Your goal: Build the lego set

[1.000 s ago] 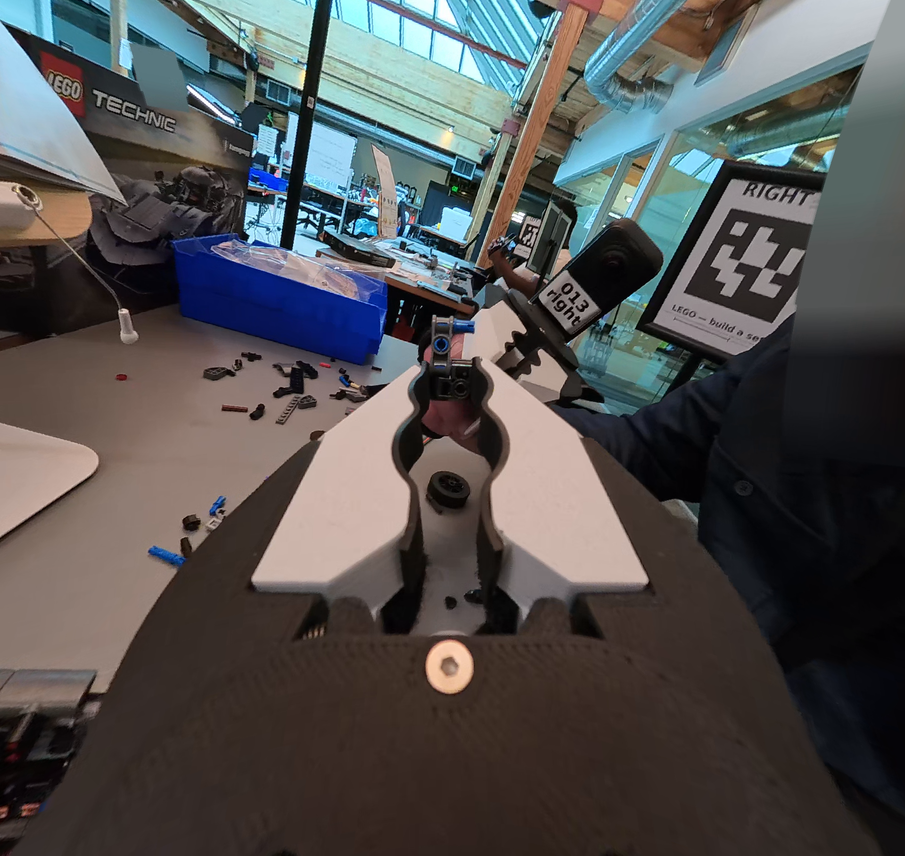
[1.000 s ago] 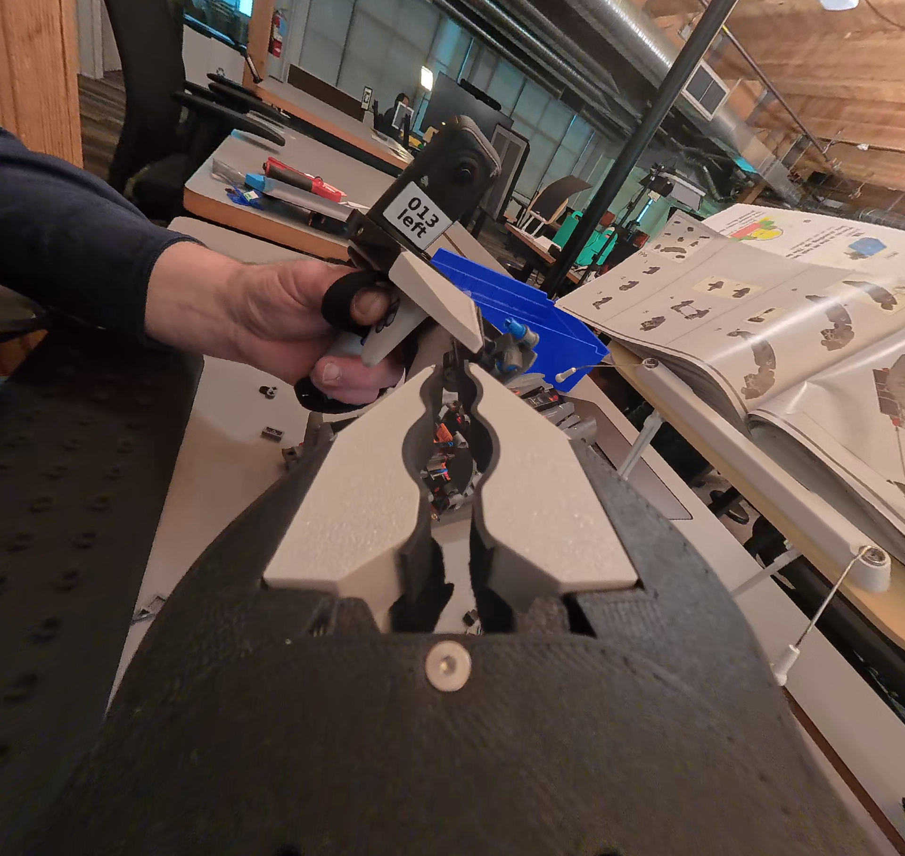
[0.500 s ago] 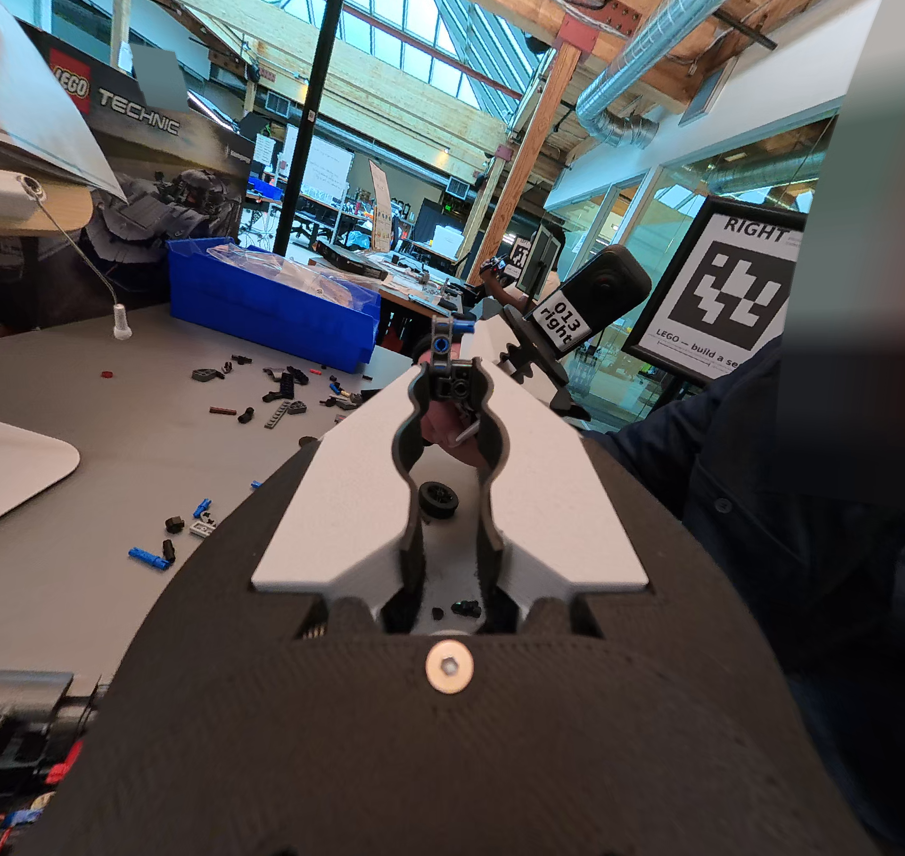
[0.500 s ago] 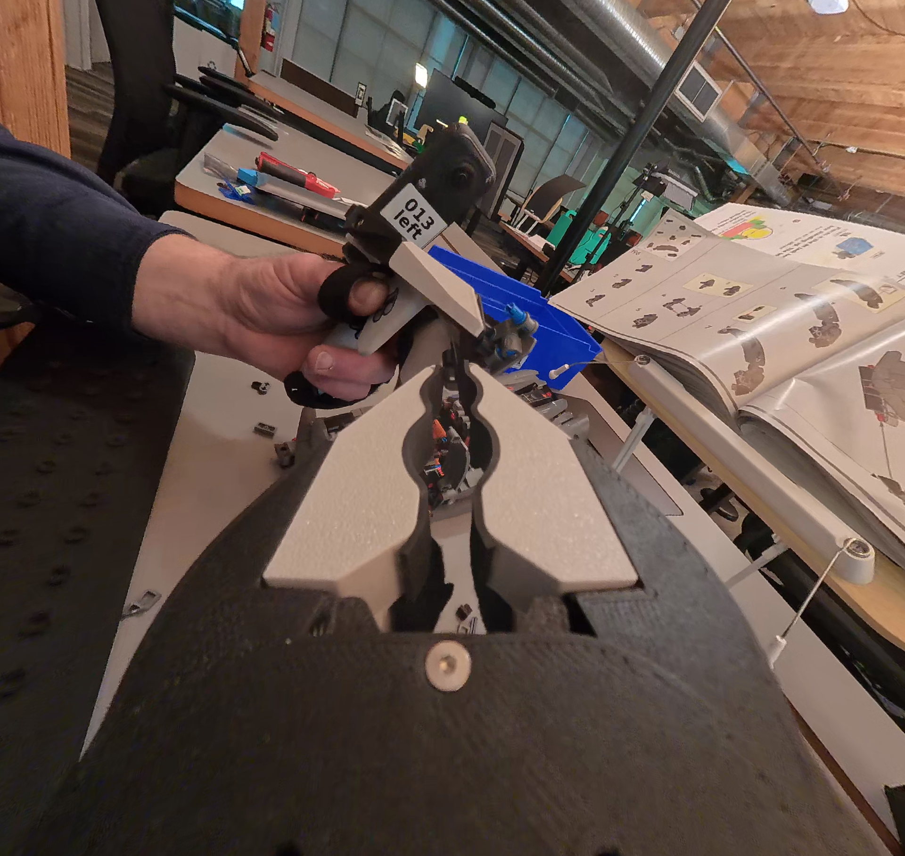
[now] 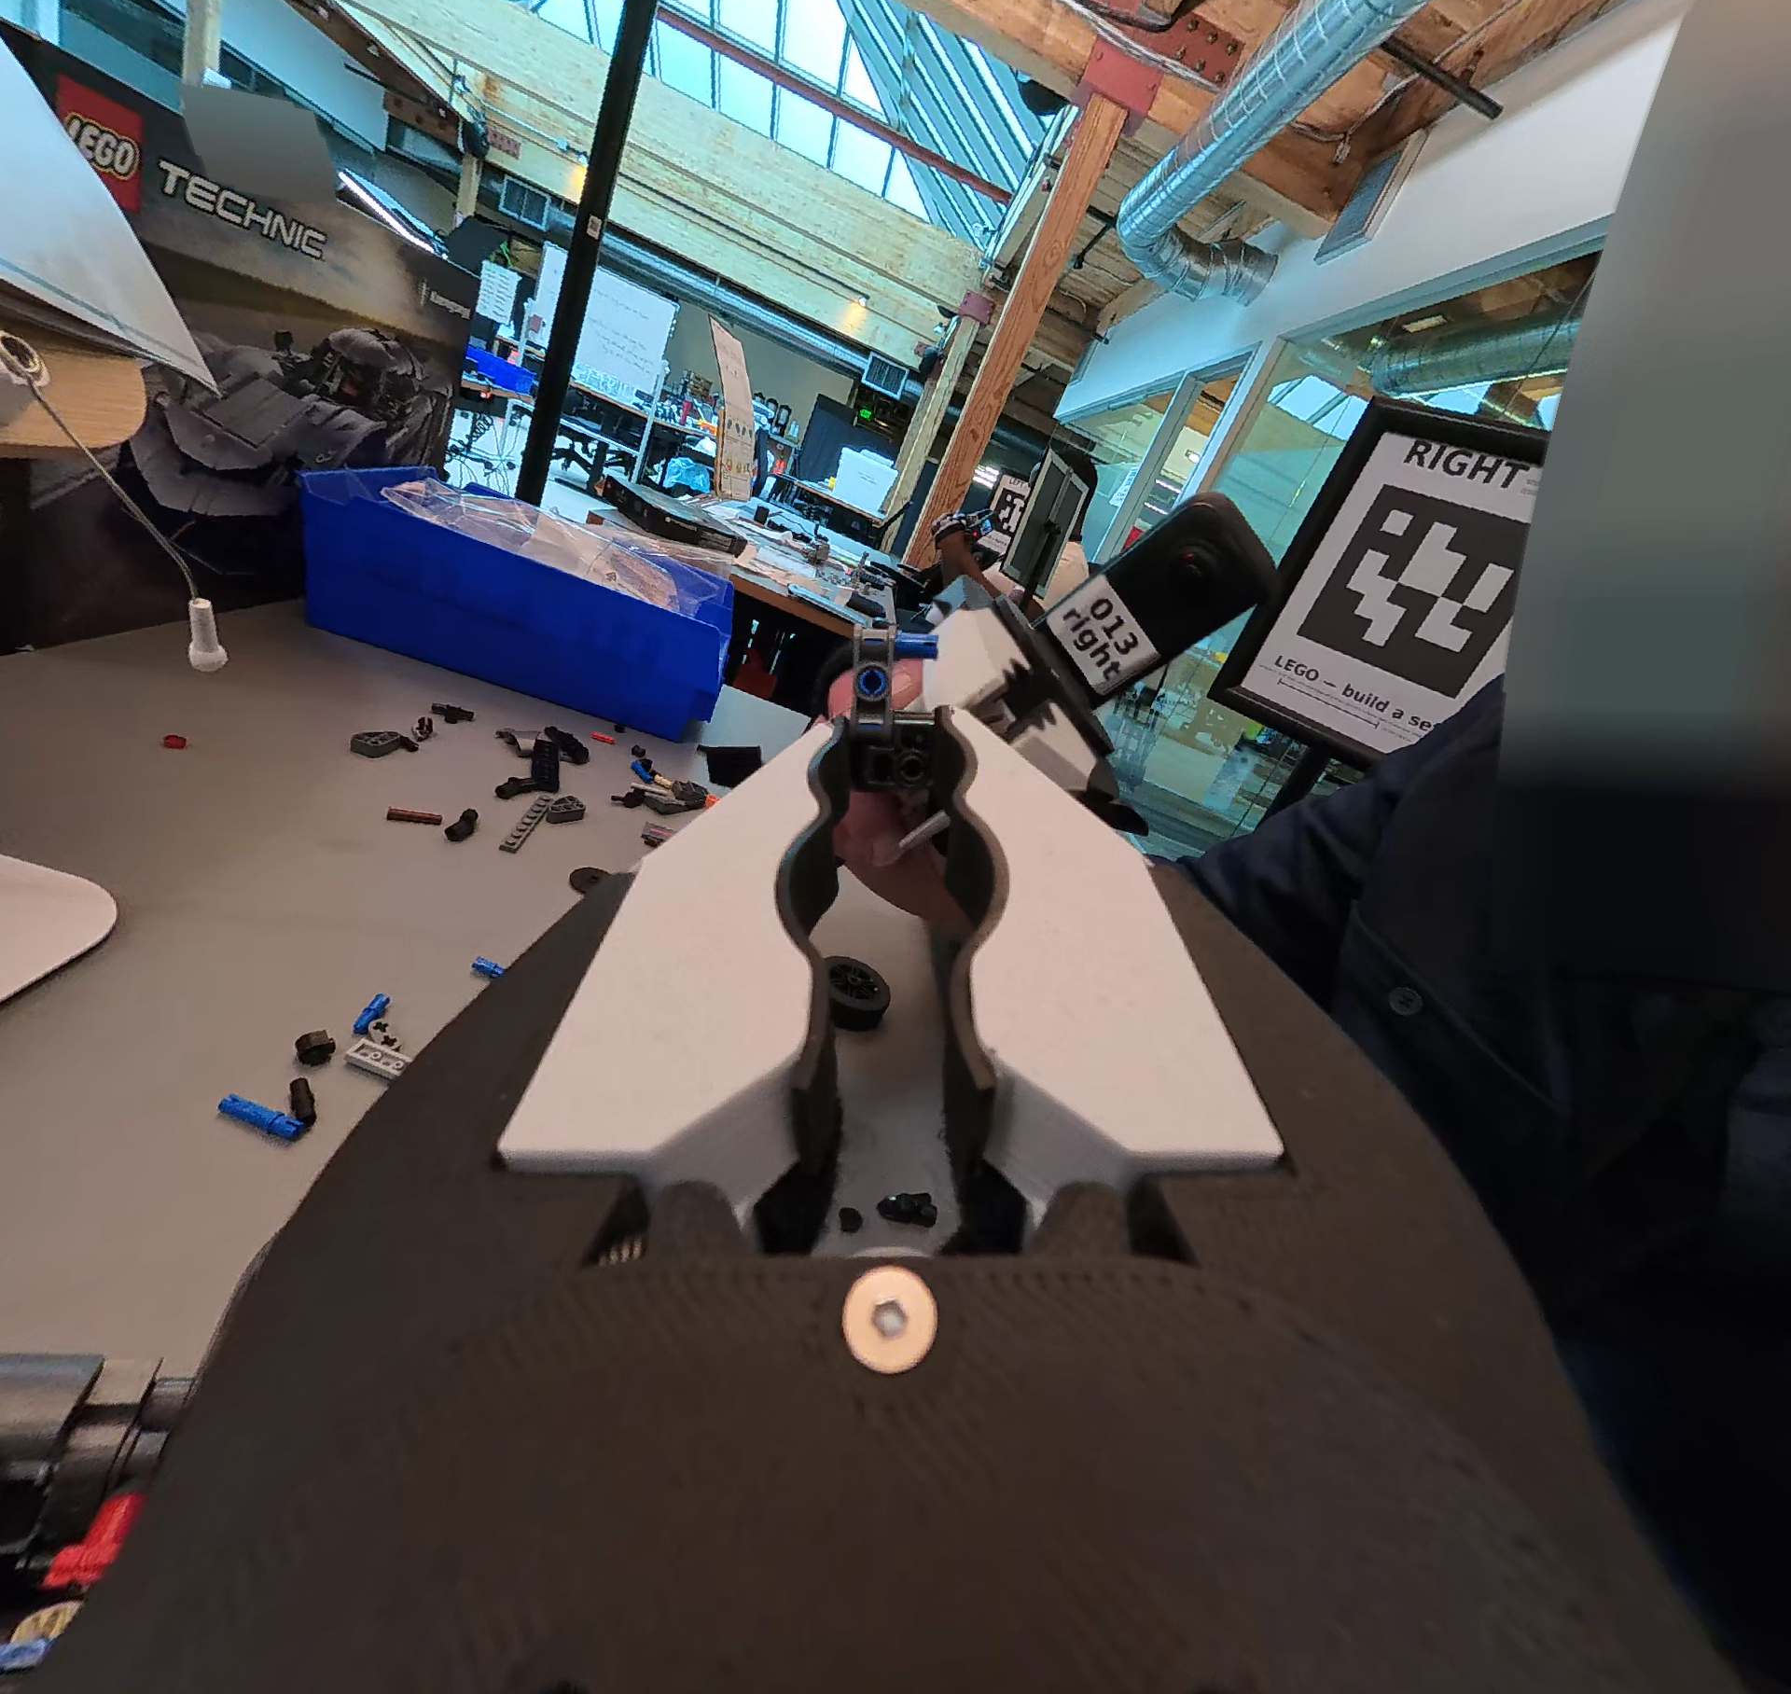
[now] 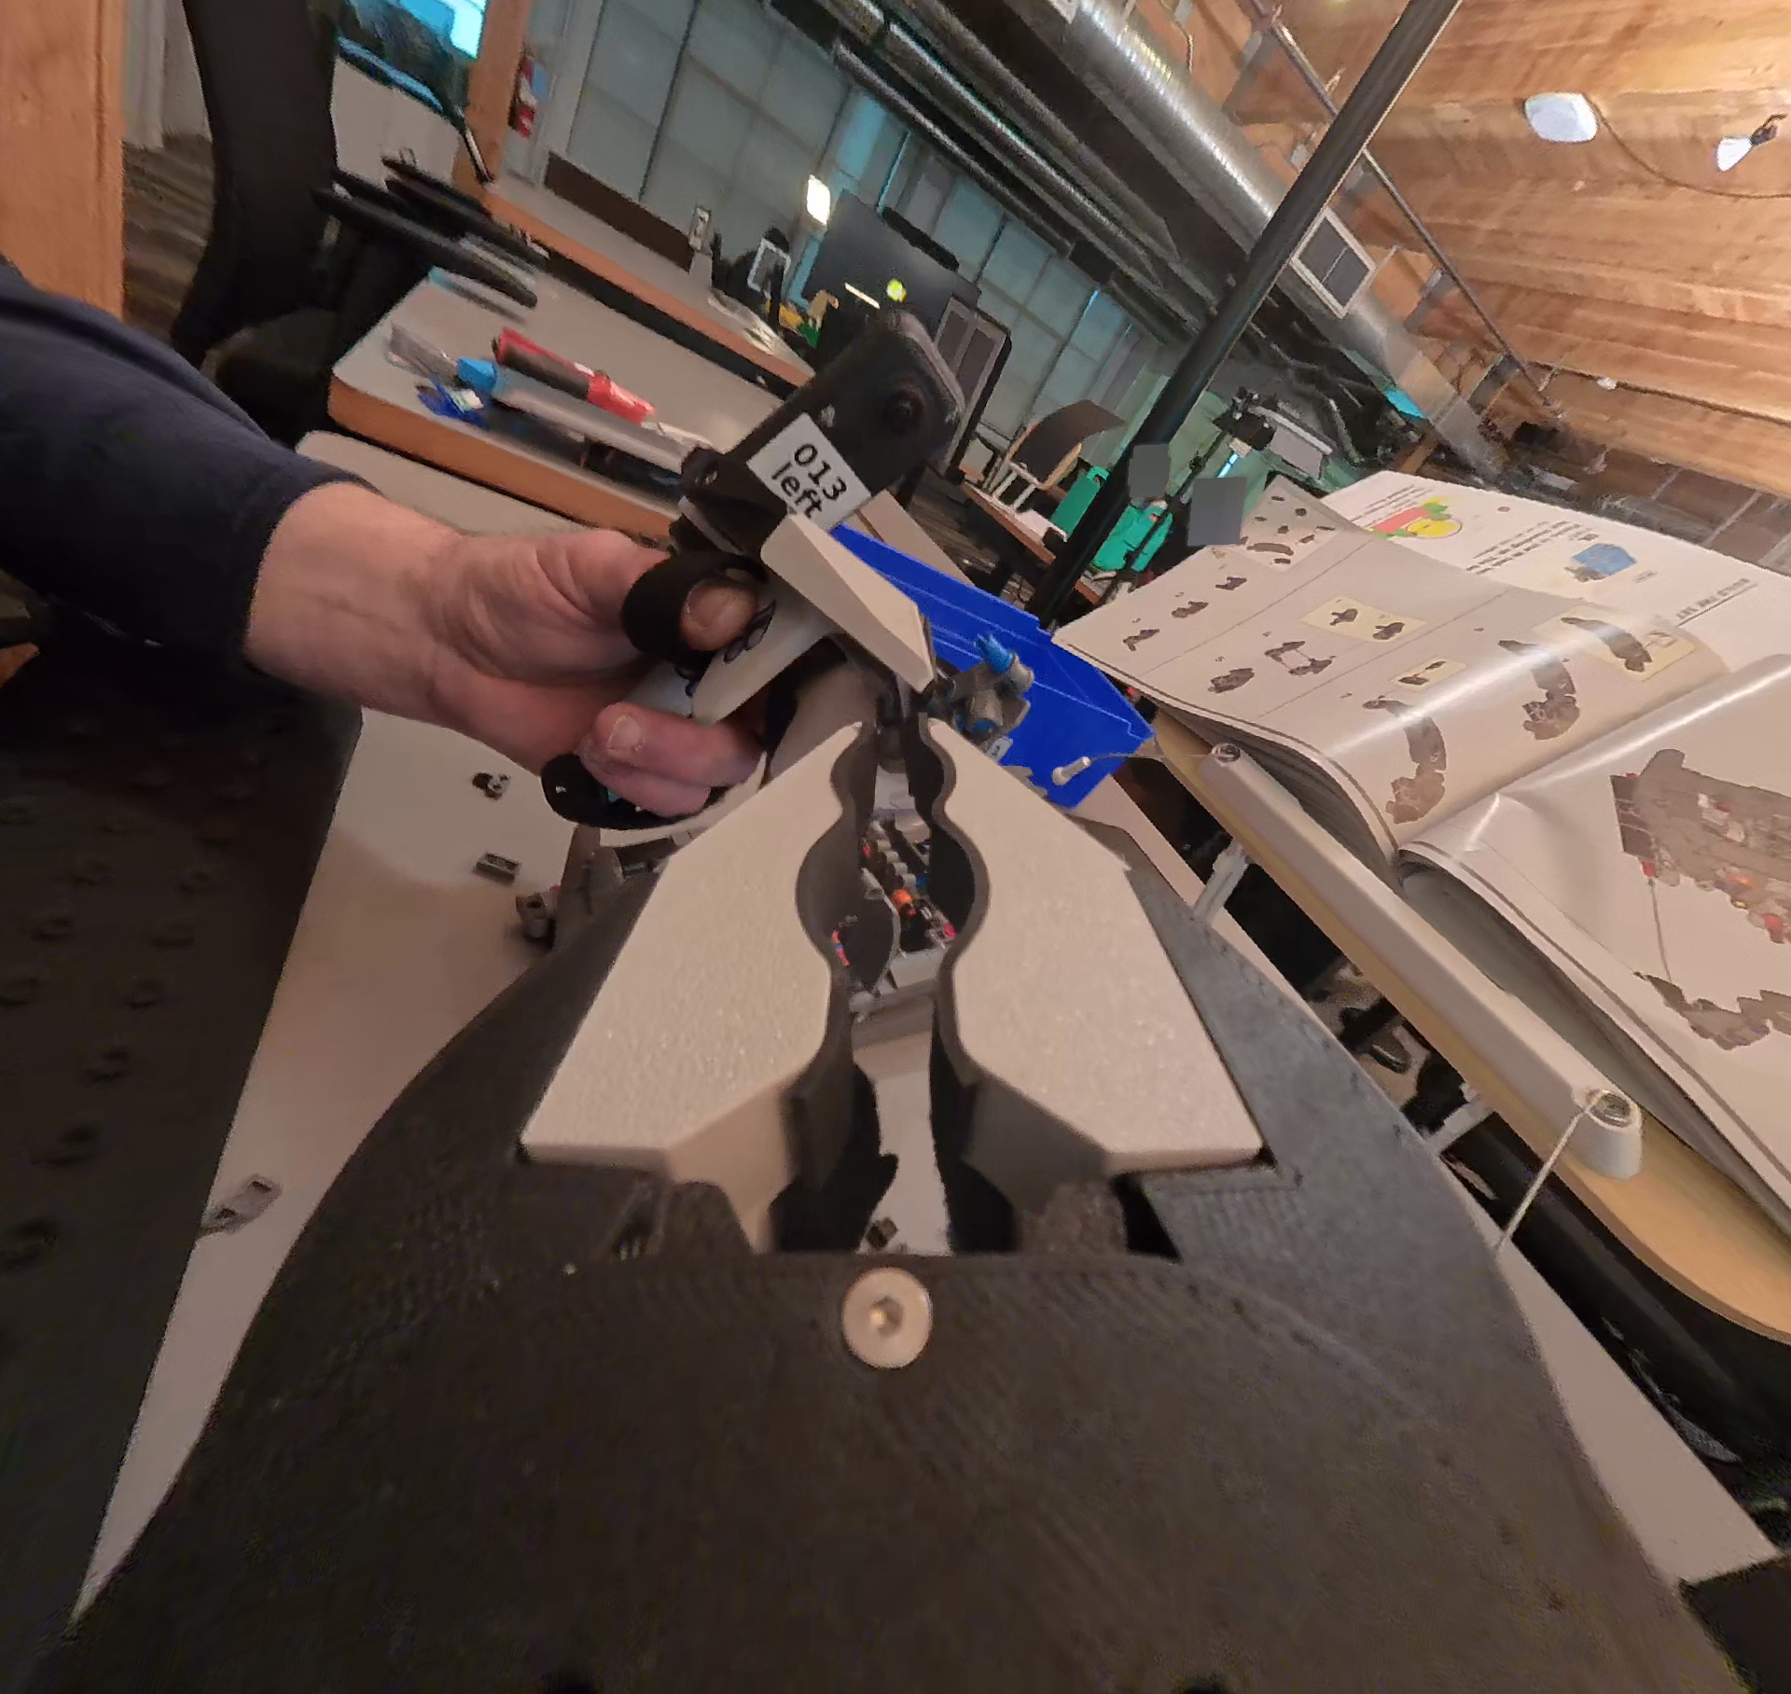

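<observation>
Left claw [image 5: 887,756]: its two white fingers are pressed on a small dark grey Technic connector piece with blue pins [image 5: 882,717], held at the very tips, above the desk.
Piece axis: the connector stands upright out of the tips; one blue pin [image 5: 914,646] points sideways toward the right claw.
Right claw [image 6: 896,732]: the tips are nearly together, and a thin dark part seems to sit between them, but I cannot tell whether it is really gripped.
Key relation: in the right wrist view the left claw's tips meet the right claw's tips, so the two are touching or just beside each other; the held piece lies straight ahead of the right claw and a little up.
Nearer hand: the left hand [image 6: 523,630] already carries the piece; the right one must line up with the sideways pin.
Loose parts: small black, grey and blue pieces [image 5: 543,775] lie on the grey desk [image 5: 242,872], in front of the blue plastic bin [image 5: 514,601]; a small black wheel [image 5: 858,990] lies below the left claw.
Partly built model [image 6: 896,882]: seen only through the gap of the right claw, so mostly hidden.
Open instruction booklet [image 6: 1454,678]: on a stand at the right, cut off by the frame.
</observation>
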